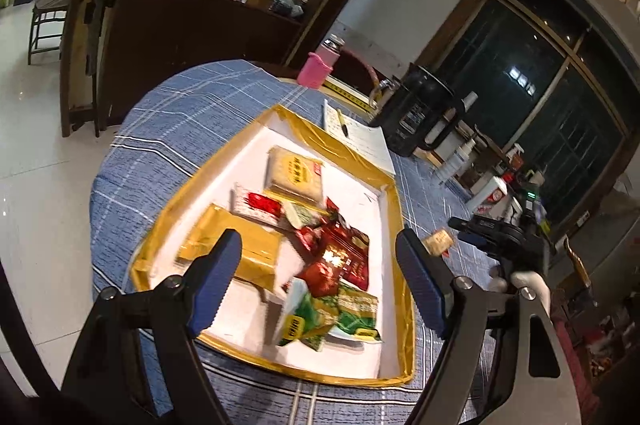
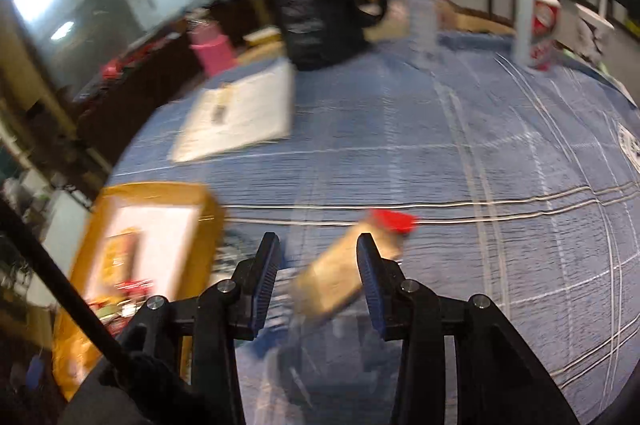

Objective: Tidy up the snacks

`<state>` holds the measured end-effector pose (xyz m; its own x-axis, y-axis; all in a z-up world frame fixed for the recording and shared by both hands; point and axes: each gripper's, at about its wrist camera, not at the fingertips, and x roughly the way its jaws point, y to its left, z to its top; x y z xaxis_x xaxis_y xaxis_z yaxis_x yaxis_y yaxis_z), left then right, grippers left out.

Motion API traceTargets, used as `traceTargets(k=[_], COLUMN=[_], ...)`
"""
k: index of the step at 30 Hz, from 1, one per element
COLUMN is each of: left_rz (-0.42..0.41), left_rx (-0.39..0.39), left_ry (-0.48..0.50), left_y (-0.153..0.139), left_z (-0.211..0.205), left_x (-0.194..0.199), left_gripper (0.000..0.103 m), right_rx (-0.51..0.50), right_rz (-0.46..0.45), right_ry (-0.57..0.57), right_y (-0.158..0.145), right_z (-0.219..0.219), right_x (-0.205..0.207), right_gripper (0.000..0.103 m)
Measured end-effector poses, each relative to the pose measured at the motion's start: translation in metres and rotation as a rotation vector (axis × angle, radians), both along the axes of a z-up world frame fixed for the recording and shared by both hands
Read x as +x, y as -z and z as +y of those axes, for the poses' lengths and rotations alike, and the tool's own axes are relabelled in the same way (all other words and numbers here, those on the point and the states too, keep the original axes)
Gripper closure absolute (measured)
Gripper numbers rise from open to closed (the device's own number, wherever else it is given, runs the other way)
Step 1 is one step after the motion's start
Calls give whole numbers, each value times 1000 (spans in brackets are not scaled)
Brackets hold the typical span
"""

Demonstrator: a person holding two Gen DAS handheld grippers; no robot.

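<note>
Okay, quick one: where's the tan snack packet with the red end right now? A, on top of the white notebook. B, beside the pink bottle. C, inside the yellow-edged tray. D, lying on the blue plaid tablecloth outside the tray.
D: the tan snack packet lies on the blue plaid tablecloth to the right of the yellow-edged tray, between the open fingers of the right gripper, which do not press on it.

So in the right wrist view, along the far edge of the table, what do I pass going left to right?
Pink container → black jug → clear bottle → red-and-white bottle. All are blurred.
</note>
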<state>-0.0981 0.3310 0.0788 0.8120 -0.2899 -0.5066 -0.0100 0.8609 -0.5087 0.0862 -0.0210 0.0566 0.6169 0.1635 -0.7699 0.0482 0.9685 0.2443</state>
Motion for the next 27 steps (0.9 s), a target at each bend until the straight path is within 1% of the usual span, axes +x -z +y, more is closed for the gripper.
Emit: traceTargets(k=[2,4,6,7,8,9,10,11,12,14,15,16,17,19,20,21,22,25,27], left_rz=[-2,-4,-6,-7,-8,-7,-5,-3,-1,1,0,-2,-4,-6,-6,-6,-3,4,11], left_rx=[15,30,40,46,47,46,40,37,36,43,46,49,53,53,49,46,47,58,67], left_ry=[10,20,27,29,29,31,34,37,44,60,69,79,87,96,101,107,117,154,175], left_y=[-2,-6,-8,-9,-10,-10,-9,-9,-8,-8,-8,-8,-8,-8,-8,-7,-7,-6,-8], left_z=[-6,-12,-16,-18,-19,-21,-22,-23,-26,-32,-35,-38,-40,-44,-45,-47,-50,-59,-65], left_x=[-1,-3,-5,-6,-6,-5,-5,-4,-4,-4,-4,-4,-4,-3,-3,-2,-1,1,2], left_gripper=[23,23,23,23,23,23,23,23,23,23,23,23,23,23,23,23,23,23,23], right_rx=[-26,-56,-106,-128,-150,-151,-151,-164,-133,-76,-36,5,38,30,8,-29,-37,0,6], right_rz=[28,32,35,52,88,114,128,122,147,156,147,139,113,49,27,14,19,50,66], right_ry=[26,37,21,-9,-49,-74,-108,-134,-192,-270,-349,-401,-418,-323,-252,-156,-102,-27,-10], right_y=[12,18,20,20,24,27,30,28,30,30,26,22,15,3,-1,-2,1,14,25], right_z=[-3,2,10,14,21,24,28,30,32,32,32,29,20,-2,-15,-30,-41,-56,-50], right_x=[13,21,25,25,24,24,18,13,4,-8,-20,-27,-35,-39,-37,-32,-26,-10,4], right_gripper=[63,63,64,67,80,88,89,92,95,95,95,95,95,91,84,76,73,71,70])
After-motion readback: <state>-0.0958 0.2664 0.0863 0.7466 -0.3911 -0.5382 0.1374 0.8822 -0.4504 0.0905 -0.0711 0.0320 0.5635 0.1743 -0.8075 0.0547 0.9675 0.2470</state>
